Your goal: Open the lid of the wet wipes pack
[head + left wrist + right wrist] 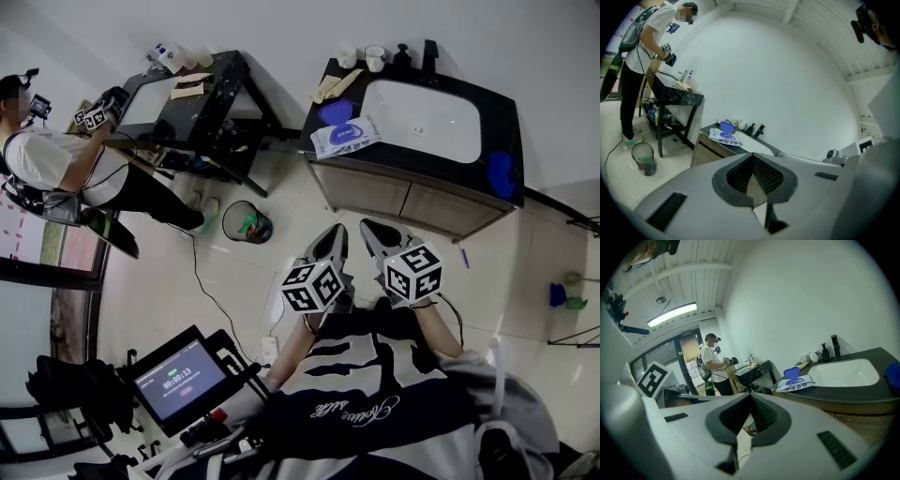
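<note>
The wet wipes pack point(345, 137) lies on the black counter point(403, 159), left of the sink, with its blue lid point(336, 112) standing up open. The left gripper view shows the pack point(724, 137) far ahead, and so does the right gripper view, where the pack point(797, 383) has its lid point(791, 372) raised. My left gripper point(333, 234) and right gripper point(373, 229) hover side by side over the floor, well short of the cabinet. Both are shut and hold nothing. Their jaws meet at the tips in both gripper views.
A white sink basin point(422, 117) with a black faucet point(430, 52) and cups point(375, 56) fills the counter. A blue object point(501, 173) sits at its right end. A waste bin point(247, 222) stands on the floor. Another person point(56, 159) works at a black table point(202, 94). A monitor point(183, 380) stands near me.
</note>
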Demonstrator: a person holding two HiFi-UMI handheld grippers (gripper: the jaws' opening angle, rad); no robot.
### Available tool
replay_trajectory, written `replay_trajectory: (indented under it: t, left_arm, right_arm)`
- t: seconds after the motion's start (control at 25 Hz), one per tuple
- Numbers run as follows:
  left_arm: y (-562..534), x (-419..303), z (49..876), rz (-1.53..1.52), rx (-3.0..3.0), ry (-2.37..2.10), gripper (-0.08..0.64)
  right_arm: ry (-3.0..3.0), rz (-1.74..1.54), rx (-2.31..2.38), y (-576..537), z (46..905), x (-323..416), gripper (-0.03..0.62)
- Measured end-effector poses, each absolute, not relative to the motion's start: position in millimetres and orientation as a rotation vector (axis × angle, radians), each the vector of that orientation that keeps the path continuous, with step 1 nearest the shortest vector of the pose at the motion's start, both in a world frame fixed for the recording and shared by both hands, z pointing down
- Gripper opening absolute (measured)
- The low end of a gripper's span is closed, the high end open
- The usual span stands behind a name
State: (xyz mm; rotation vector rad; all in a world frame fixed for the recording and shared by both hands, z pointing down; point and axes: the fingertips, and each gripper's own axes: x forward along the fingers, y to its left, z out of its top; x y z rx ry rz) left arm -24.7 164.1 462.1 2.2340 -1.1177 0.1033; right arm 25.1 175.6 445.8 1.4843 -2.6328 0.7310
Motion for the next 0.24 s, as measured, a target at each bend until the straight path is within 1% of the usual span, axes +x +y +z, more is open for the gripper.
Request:
replay_trajectory:
  t: [0.24]
  left_arm:
    - [166.5, -44.9, 456.3, 0.111, 2.249, -1.098, -0.002]
  right_arm:
    - [-2.621, 0.729, 1.484, 174.5, 441.5, 4.7, -0.002]
